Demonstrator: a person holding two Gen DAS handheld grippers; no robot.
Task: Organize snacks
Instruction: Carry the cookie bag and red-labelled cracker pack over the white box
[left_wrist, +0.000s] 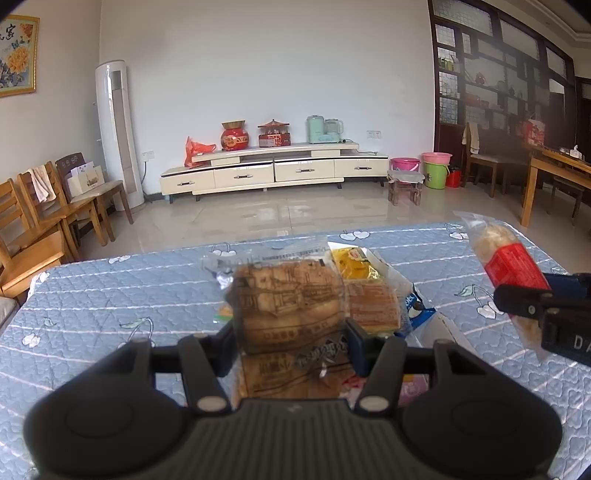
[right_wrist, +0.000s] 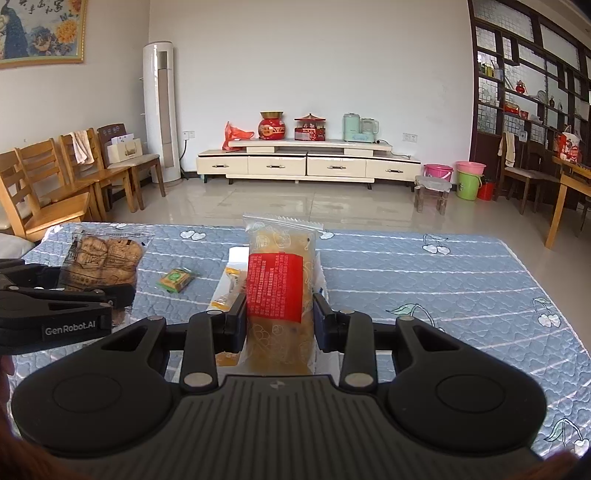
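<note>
My left gripper (left_wrist: 290, 334) is shut on a clear packet of brown pastry (left_wrist: 288, 302) and holds it upright above the blue quilted table (left_wrist: 110, 295). Behind it lie a yellow packet (left_wrist: 354, 264), an orange-brown one (left_wrist: 373, 308) and a blue one (left_wrist: 419, 312), by a white box (left_wrist: 448, 328). My right gripper (right_wrist: 279, 314) is shut on a tall clear packet of yellowish cake with a red label (right_wrist: 277, 284). That packet (left_wrist: 511, 264) shows at the right of the left wrist view. In the right wrist view the left gripper (right_wrist: 114, 295) holds the brown packet (right_wrist: 105, 258) at the left.
A small green packet (right_wrist: 175, 279) lies alone on the cloth. The white box (right_wrist: 236, 258) with orange packets sits behind the right gripper's packet. Wooden chairs (right_wrist: 55, 177) stand off the table's left end, a wooden table (right_wrist: 569, 184) far right.
</note>
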